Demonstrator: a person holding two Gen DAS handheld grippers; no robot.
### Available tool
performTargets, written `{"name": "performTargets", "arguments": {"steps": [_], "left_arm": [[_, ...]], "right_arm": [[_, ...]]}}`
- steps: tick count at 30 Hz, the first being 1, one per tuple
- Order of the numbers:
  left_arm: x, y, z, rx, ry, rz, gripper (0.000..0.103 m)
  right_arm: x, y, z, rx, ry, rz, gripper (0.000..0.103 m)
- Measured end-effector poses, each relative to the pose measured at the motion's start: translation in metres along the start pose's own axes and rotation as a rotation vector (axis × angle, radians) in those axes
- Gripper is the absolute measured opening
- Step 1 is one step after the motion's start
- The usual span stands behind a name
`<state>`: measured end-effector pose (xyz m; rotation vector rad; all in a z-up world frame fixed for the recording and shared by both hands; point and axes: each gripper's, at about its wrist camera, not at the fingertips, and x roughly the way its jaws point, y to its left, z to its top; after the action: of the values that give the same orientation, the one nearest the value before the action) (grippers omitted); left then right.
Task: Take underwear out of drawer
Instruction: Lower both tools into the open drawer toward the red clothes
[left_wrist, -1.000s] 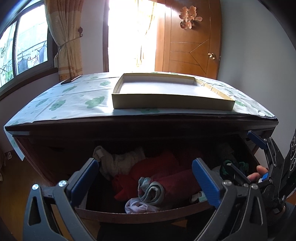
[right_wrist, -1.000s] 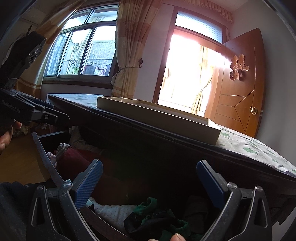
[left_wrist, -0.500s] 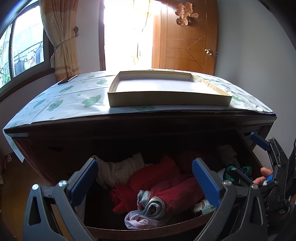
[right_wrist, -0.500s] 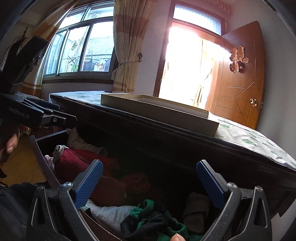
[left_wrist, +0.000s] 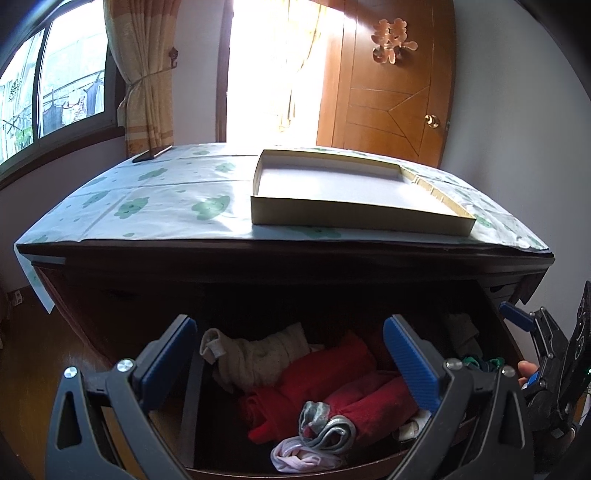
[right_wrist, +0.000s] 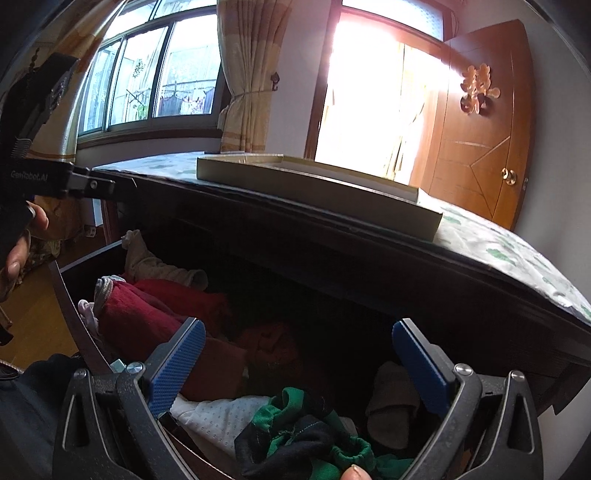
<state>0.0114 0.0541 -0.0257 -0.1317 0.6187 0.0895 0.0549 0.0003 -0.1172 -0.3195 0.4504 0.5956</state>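
Observation:
The dark wooden drawer (left_wrist: 280, 473) stands open and is full of clothes. In the left wrist view I see red garments (left_wrist: 332, 373), a beige piece (left_wrist: 258, 354), a grey-trimmed roll (left_wrist: 325, 424) and a pink piece (left_wrist: 295, 458). My left gripper (left_wrist: 291, 354) is open and empty above the drawer's left half. My right gripper (right_wrist: 295, 365) is open and empty above the right half, over a black and green garment (right_wrist: 291, 439), a white dotted piece (right_wrist: 221, 413) and a brown sock (right_wrist: 391, 410). The right gripper also shows at the right edge of the left wrist view (left_wrist: 543, 354).
A shallow cardboard tray (left_wrist: 351, 218) sits on the dresser top, which has a green-patterned cover (left_wrist: 155, 203). A dark flat object (left_wrist: 151, 154) lies at its far left corner. A wooden door (left_wrist: 391, 92), a bright doorway and a curtained window stand behind. Wood floor (left_wrist: 22, 354) lies left.
The drawer has slid further out, showing more clothes. Both grippers have risen and look down into the drawer; both stay open.

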Motion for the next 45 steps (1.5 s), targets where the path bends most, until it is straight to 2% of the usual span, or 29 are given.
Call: {"name": "performTargets", "arguments": {"steps": [10, 15, 22, 25, 34, 39, 43, 45], "left_arm": [[0.002, -0.001, 0.000, 0.021, 0.023, -0.004, 0.103], [0.010, 0.005, 0.000, 0.008, 0.047, 0.003, 0.103], [0.018, 0.016, -0.002, -0.016, 0.075, 0.006, 0.103], [0.018, 0.022, -0.002, -0.030, 0.075, 0.010, 0.103], [0.015, 0.037, 0.003, -0.062, 0.061, 0.023, 0.103], [0.014, 0.040, 0.004, -0.068, 0.060, 0.029, 0.103], [0.014, 0.040, 0.005, -0.065, 0.058, 0.028, 0.103], [0.014, 0.041, 0.005, -0.067, 0.058, 0.028, 0.103]], "right_arm": [[0.012, 0.002, 0.005, -0.018, 0.151, 0.037, 0.102], [0.017, 0.001, 0.003, -0.023, 0.180, 0.063, 0.102], [0.033, 0.013, 0.008, -0.150, 0.300, 0.110, 0.102], [0.040, 0.014, 0.010, -0.183, 0.348, 0.161, 0.102], [0.051, 0.021, 0.013, -0.223, 0.367, 0.228, 0.102], [0.044, 0.026, 0.026, -0.245, 0.317, 0.214, 0.102], [0.041, 0.031, 0.041, -0.227, 0.290, 0.287, 0.102], [0.043, 0.037, 0.045, -0.225, 0.306, 0.333, 0.102]]}}
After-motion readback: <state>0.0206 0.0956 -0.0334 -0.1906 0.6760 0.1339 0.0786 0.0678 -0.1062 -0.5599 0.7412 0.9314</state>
